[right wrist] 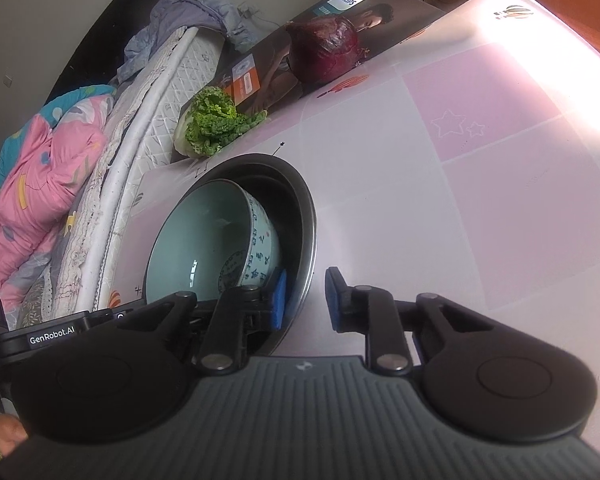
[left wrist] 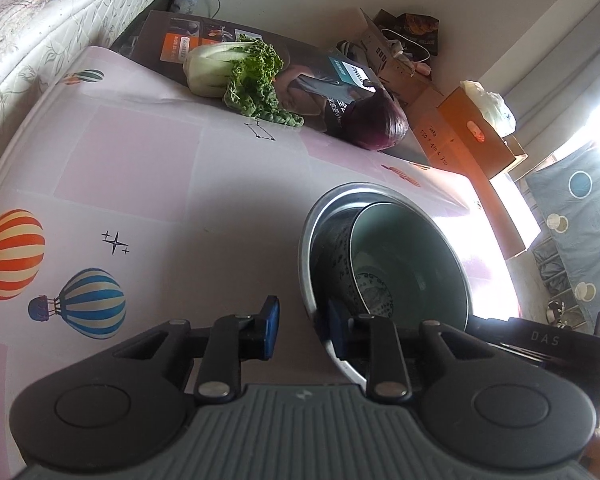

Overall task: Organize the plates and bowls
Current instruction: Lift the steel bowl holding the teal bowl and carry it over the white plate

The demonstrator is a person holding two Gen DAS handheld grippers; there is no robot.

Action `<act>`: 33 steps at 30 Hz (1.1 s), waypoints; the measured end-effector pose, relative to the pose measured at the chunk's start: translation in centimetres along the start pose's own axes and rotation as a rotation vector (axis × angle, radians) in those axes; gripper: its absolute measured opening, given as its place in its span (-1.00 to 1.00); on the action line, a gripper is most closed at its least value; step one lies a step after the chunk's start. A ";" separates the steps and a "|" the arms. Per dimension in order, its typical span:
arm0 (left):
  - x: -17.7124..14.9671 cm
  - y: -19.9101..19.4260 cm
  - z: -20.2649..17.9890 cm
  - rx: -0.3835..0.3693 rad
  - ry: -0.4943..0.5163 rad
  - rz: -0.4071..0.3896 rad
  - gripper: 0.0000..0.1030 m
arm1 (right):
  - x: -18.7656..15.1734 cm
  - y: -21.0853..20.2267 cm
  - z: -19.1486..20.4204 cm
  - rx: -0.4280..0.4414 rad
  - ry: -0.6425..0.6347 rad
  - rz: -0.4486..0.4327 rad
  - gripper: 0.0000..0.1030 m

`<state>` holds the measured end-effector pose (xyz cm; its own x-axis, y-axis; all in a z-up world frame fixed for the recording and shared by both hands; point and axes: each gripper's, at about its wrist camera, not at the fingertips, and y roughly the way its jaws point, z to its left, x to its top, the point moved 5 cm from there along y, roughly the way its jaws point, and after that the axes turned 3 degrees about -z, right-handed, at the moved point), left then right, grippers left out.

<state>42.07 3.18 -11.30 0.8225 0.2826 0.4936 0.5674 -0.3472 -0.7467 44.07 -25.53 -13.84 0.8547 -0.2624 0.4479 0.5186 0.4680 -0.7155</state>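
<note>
A pale green ceramic bowl (left wrist: 408, 256) with blue characters on its outside sits tilted inside a larger steel bowl (left wrist: 310, 248) on the table. My left gripper (left wrist: 302, 328) is open, its jaws straddling the steel bowl's near rim, one pad inside and one outside. In the right wrist view the ceramic bowl (right wrist: 208, 236) lies in the steel bowl (right wrist: 306, 216). My right gripper (right wrist: 304, 298) is open and straddles the steel rim on the opposite side, its left pad inside next to the ceramic bowl.
The table has a pink-and-white balloon-print cloth (left wrist: 148, 168). At its far edge lie a green leafy cabbage (left wrist: 236, 72), a red cabbage (left wrist: 376, 120) and a flat printed box (left wrist: 300, 68). A mattress (right wrist: 140, 128) runs along one side; cardboard boxes (left wrist: 472, 132) stand beyond.
</note>
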 end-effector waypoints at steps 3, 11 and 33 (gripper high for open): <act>0.2 0.6 0.3 -0.006 -0.022 0.004 -0.49 | 0.1 0.7 -0.1 0.001 0.011 0.001 -0.63; 0.4 1.1 0.1 -0.032 -0.066 -0.001 -0.80 | 0.3 1.8 -0.4 0.035 0.058 -0.003 -0.73; 0.4 -2.6 -1.5 -0.051 -0.063 -0.033 -0.80 | 0.6 -1.4 0.8 0.066 0.045 -0.041 -0.73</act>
<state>41.02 2.82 -8.49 0.8000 0.3495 0.4877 0.5969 -0.3817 -0.7057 43.83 -25.70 -12.12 0.8338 -0.3190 0.4506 0.5517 0.5107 -0.6594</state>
